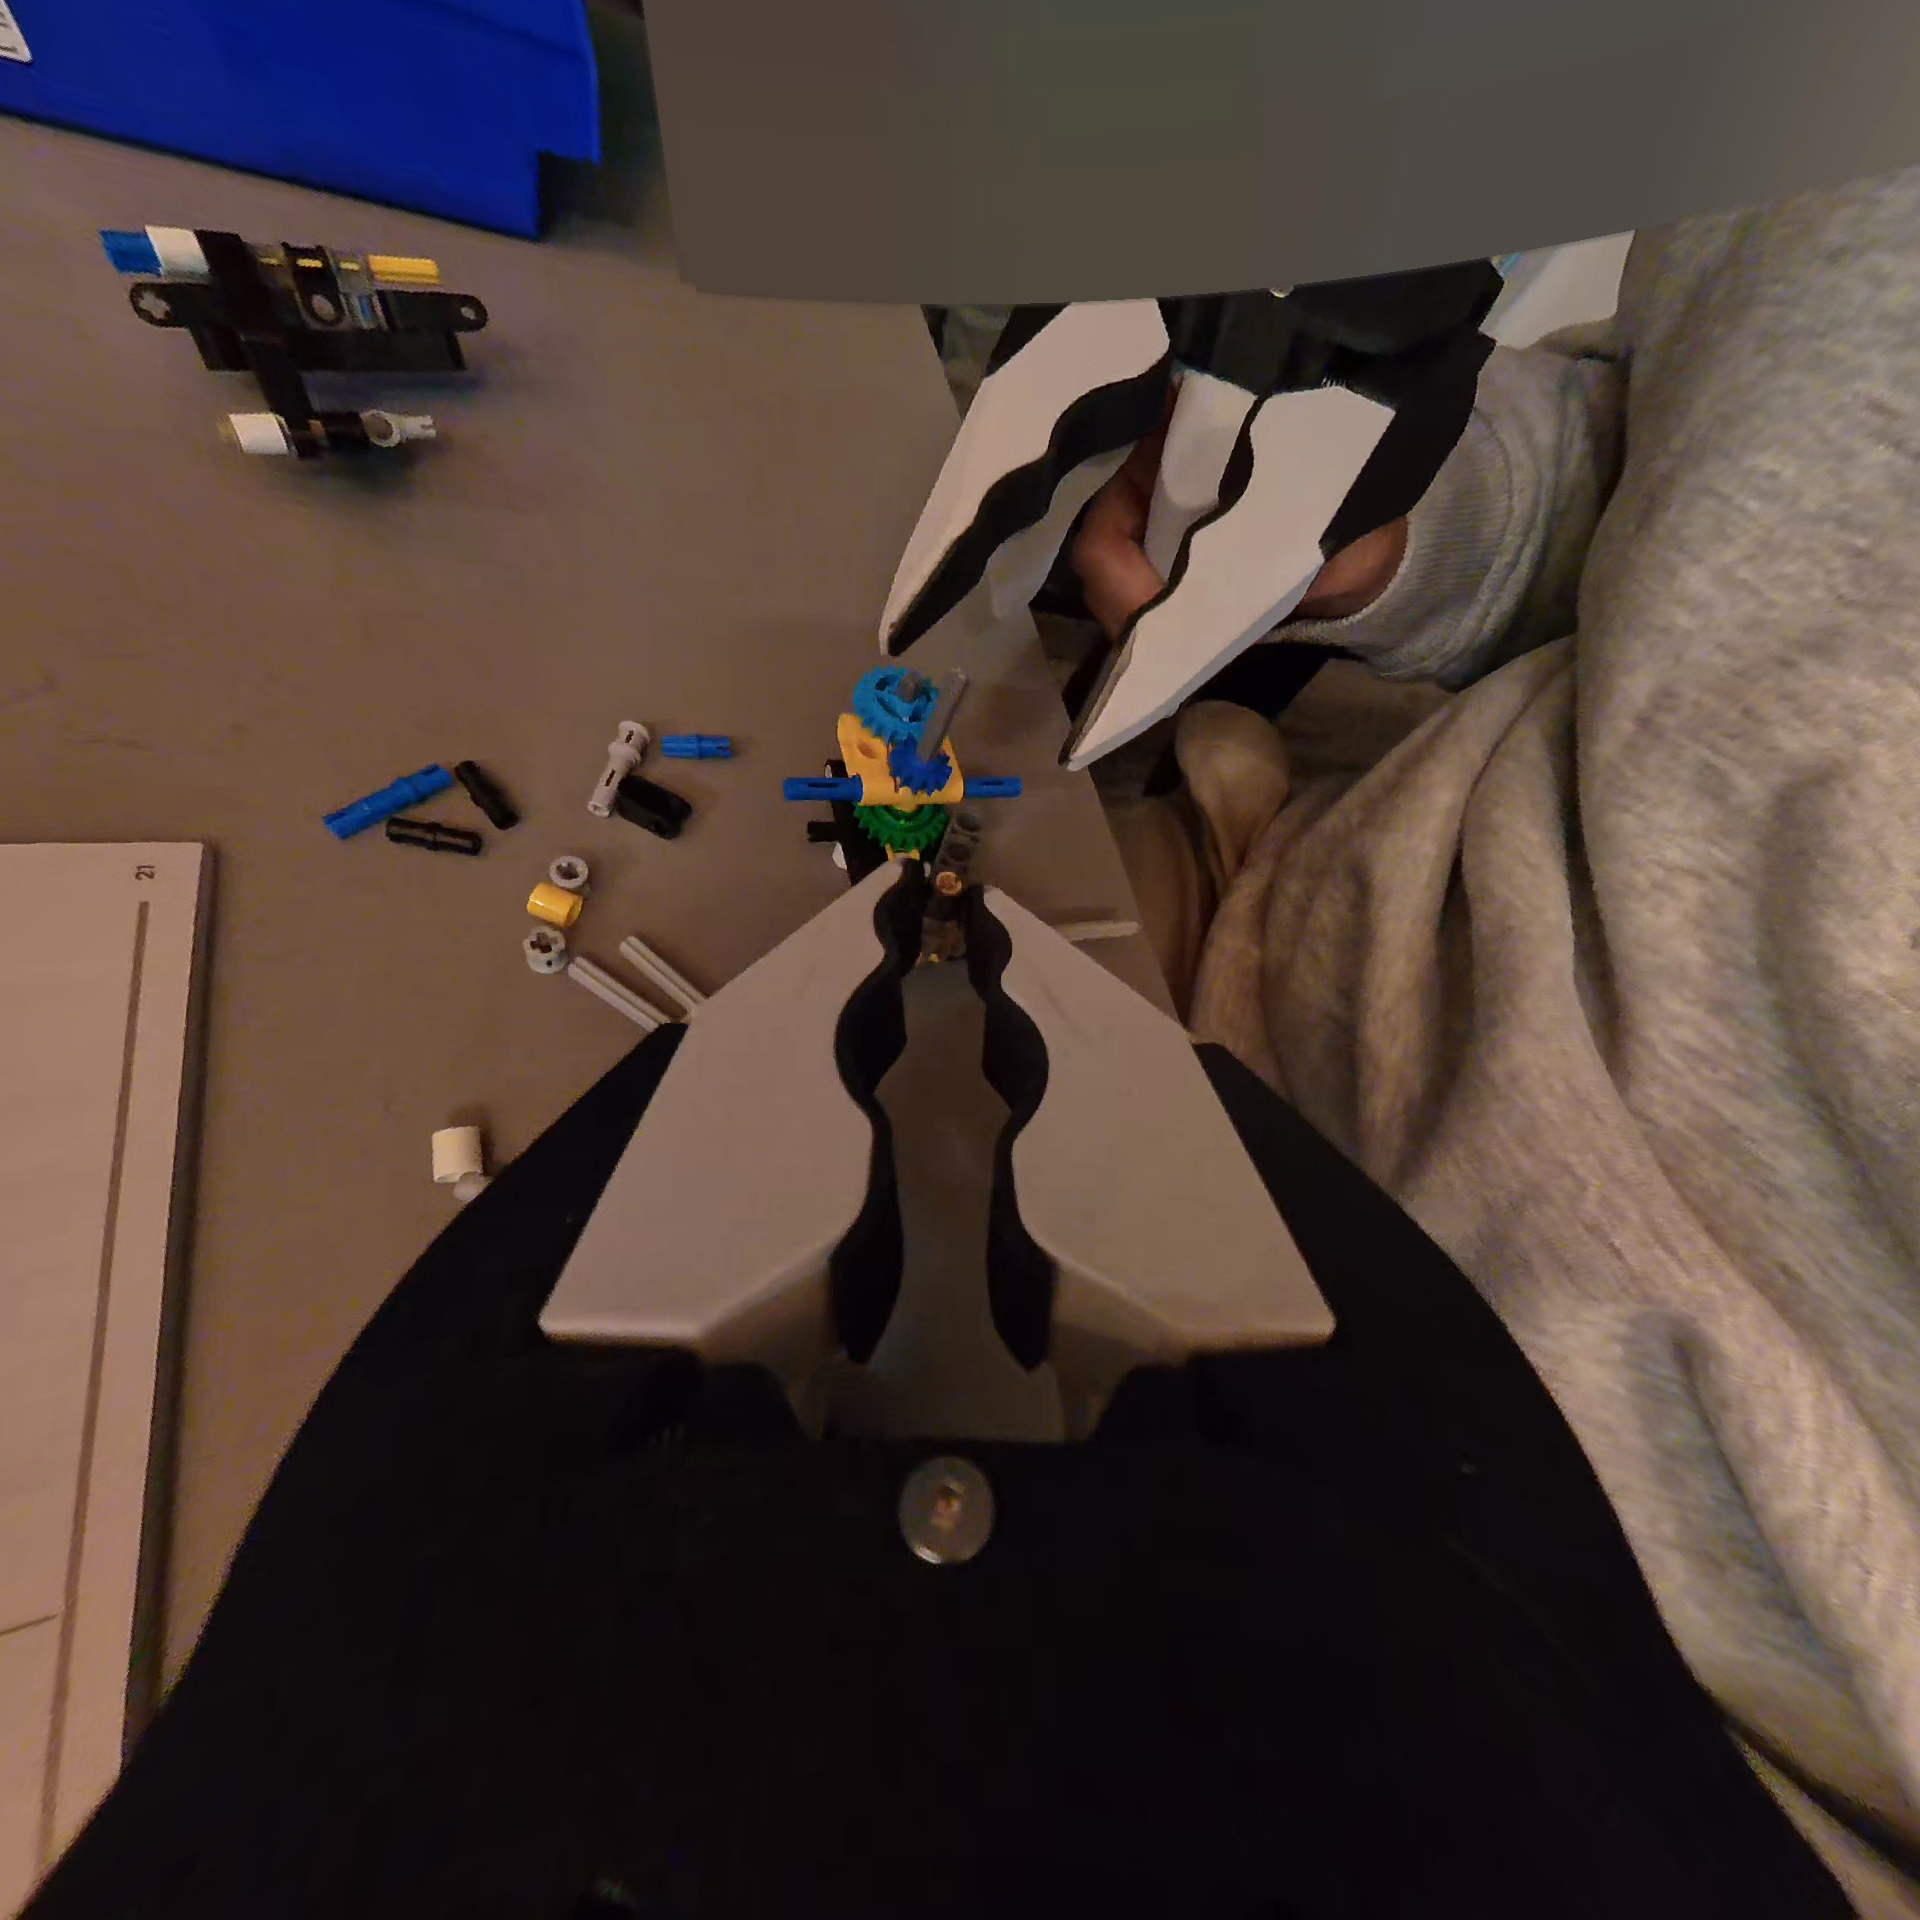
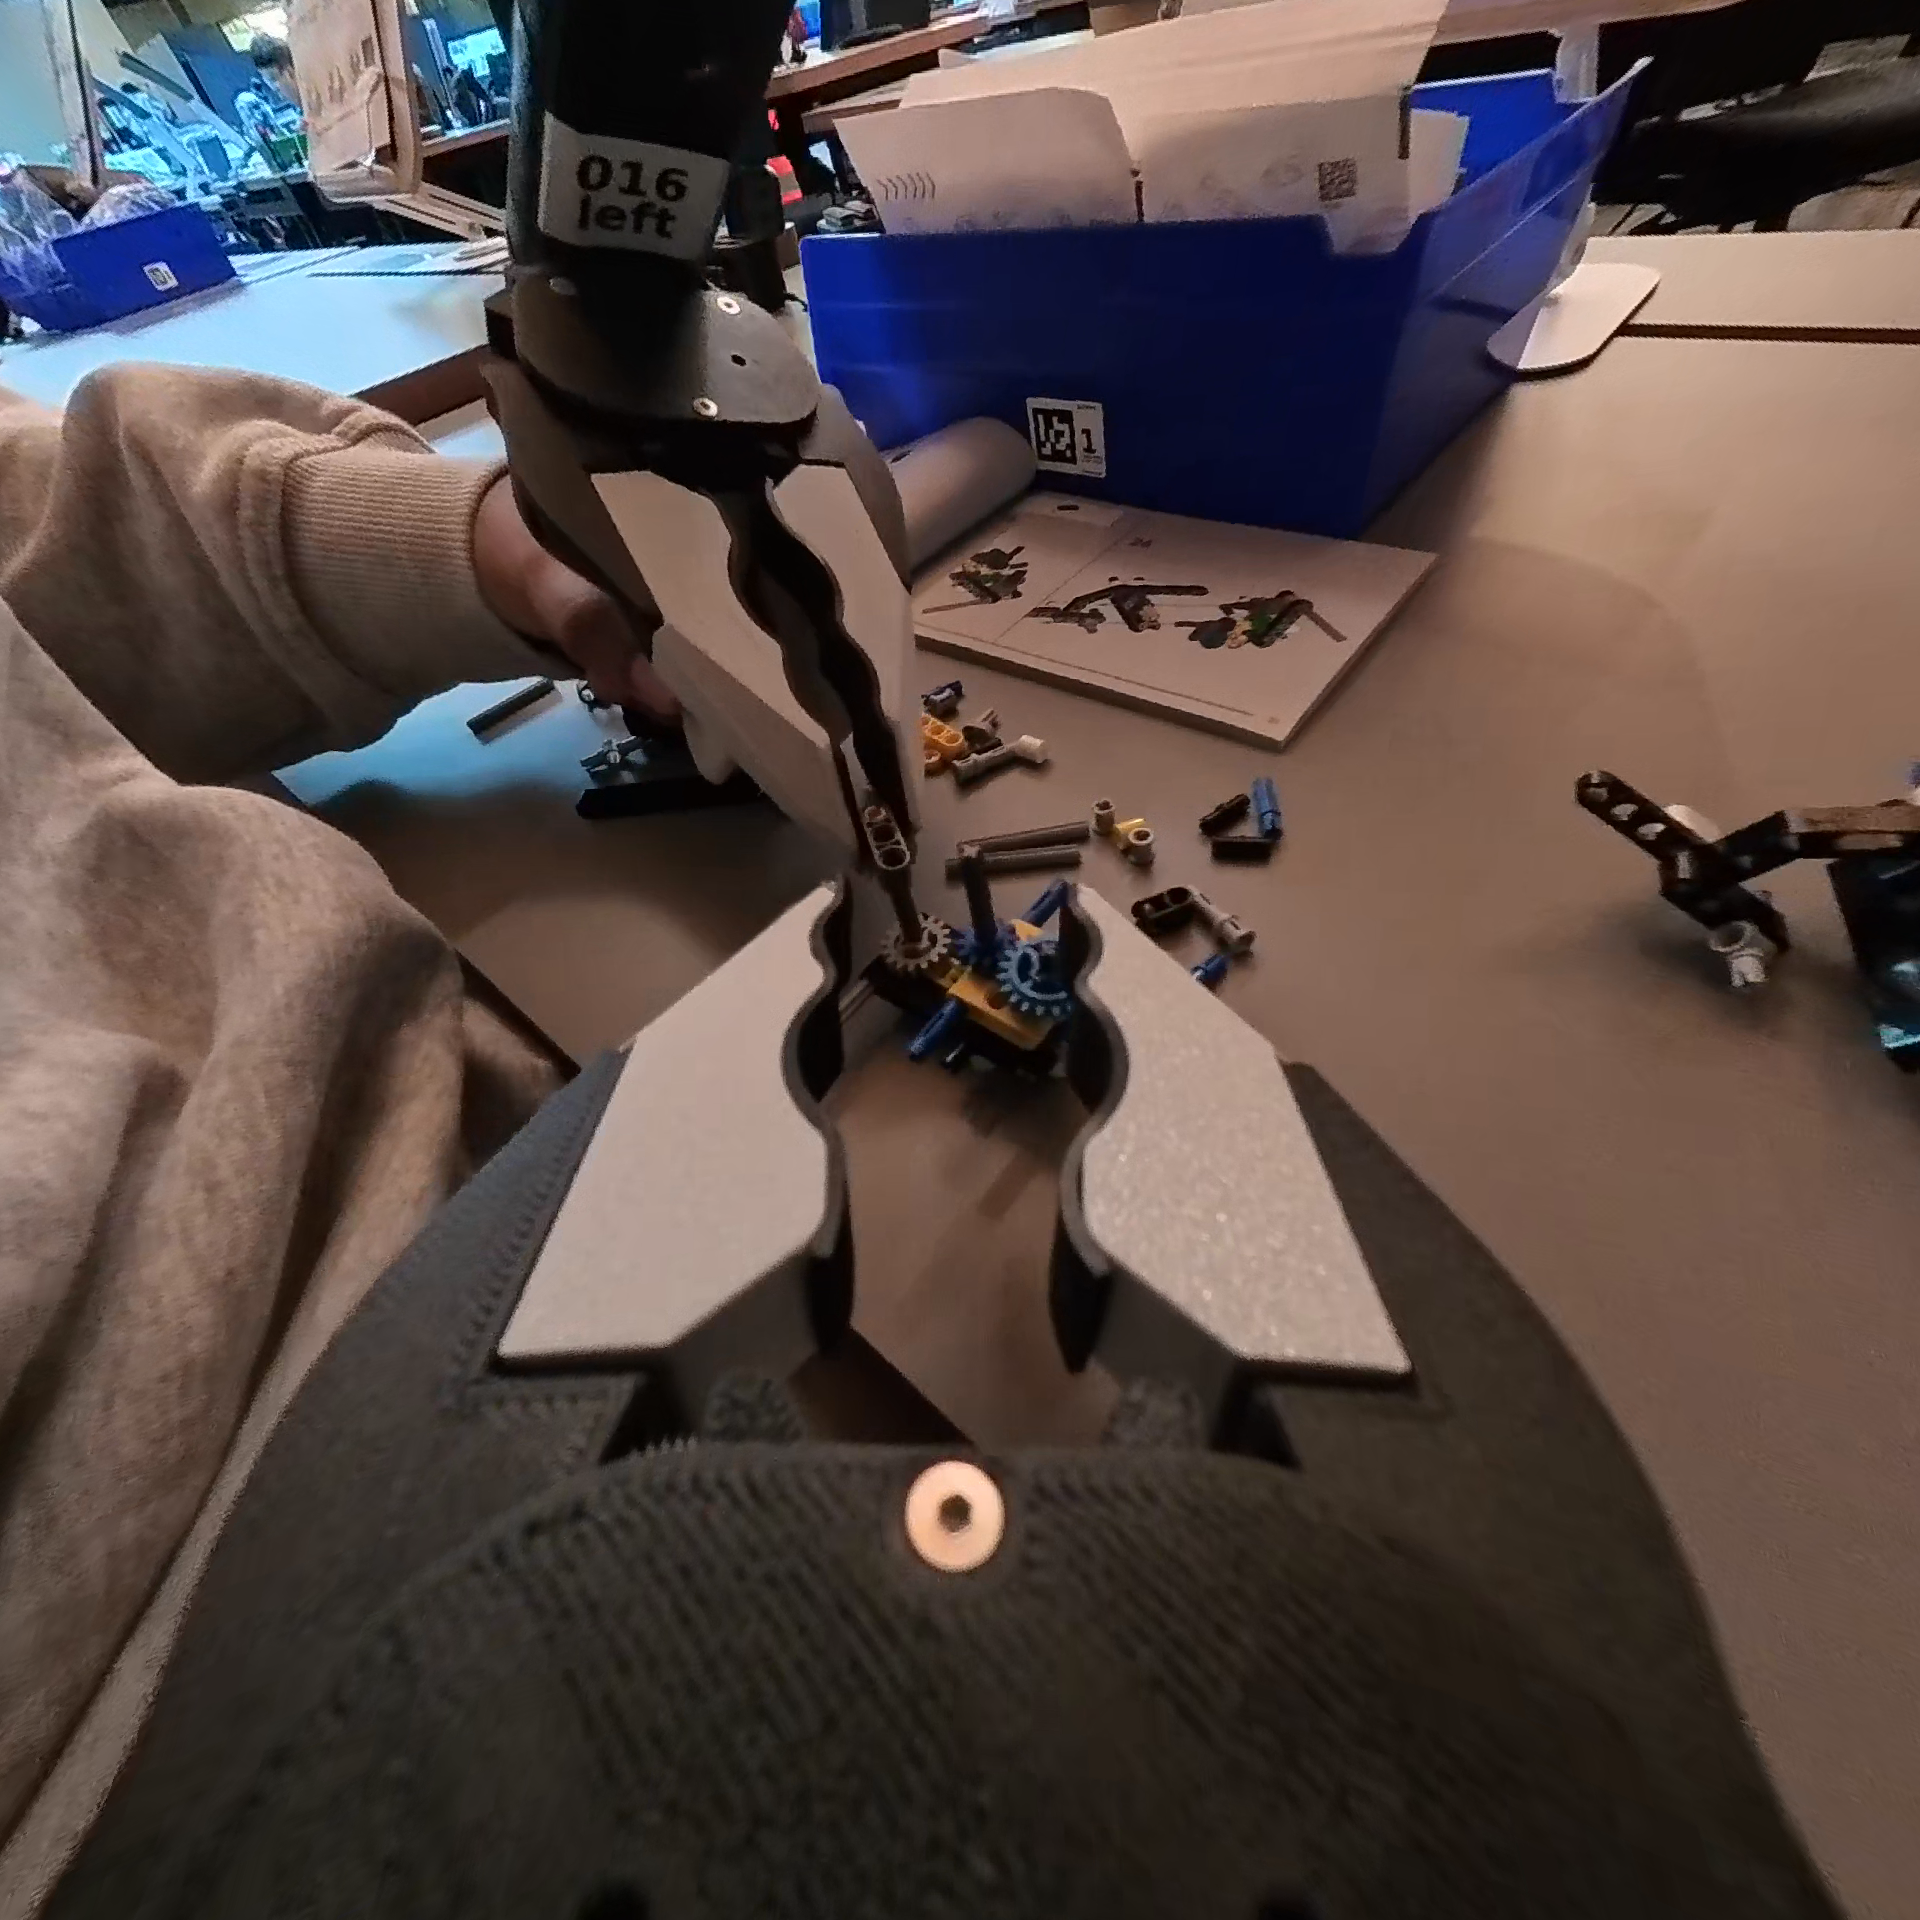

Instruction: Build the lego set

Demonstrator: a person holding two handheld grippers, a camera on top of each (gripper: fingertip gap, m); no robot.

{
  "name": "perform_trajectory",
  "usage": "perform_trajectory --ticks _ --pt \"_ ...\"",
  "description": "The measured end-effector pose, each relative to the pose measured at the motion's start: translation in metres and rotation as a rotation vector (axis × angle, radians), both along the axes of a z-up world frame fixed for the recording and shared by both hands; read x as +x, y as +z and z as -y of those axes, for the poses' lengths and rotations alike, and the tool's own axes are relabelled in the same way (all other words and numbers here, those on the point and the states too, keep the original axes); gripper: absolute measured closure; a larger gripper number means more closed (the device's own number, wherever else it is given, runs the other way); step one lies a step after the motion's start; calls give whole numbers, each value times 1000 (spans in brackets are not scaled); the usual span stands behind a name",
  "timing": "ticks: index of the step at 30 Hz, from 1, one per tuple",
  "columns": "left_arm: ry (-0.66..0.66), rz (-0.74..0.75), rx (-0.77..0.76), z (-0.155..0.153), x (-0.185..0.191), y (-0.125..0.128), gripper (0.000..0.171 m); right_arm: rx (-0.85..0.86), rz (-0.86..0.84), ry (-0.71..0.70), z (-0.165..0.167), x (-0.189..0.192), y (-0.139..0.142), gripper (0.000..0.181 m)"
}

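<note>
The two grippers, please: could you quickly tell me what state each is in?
Left gripper: closed on the gear assembly, gripping its grey beam.
Right gripper: open, empty, fingers either side of the assembly.

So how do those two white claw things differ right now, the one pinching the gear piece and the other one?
The left gripper is shut on the grey beam of the gear assembly, holding it over the table; the right gripper is open and holds nothing. The left one points steeply down; the right one comes in lower, its fingers either side of the assembly. Both have white fingers with wavy black pads, each held in a hand.
</note>
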State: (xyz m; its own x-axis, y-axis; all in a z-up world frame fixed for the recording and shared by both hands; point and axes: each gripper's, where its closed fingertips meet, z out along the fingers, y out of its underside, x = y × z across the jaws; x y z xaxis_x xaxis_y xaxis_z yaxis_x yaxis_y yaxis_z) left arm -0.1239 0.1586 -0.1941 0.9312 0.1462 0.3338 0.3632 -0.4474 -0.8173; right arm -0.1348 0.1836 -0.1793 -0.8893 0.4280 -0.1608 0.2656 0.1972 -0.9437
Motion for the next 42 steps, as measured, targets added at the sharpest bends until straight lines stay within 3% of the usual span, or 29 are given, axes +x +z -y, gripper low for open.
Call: perform_trajectory --ticks 10,15,17,22,27,42 --pt "25 -11 -25 0 1 -3 166 20 60 -34 -2 -3 -4 143" --pt "59 -13 -57 -1 1 -2 166 38 141 -68 -7 -6 -9 134" --pt "67 -22 -71 -2 2 -2 166 31 79 -78 -7 -5 -3 138" --pt "75 -27 -89 -5 3 -2 166 -35 -75 15 7 15 23 171" --pt "65 -22 -86 -8 5 -3 166 42 11 24 16 14 0 179" --pt "64 -27 -103 -10 6 -9 166 97 9 11 13 11 -11 181"
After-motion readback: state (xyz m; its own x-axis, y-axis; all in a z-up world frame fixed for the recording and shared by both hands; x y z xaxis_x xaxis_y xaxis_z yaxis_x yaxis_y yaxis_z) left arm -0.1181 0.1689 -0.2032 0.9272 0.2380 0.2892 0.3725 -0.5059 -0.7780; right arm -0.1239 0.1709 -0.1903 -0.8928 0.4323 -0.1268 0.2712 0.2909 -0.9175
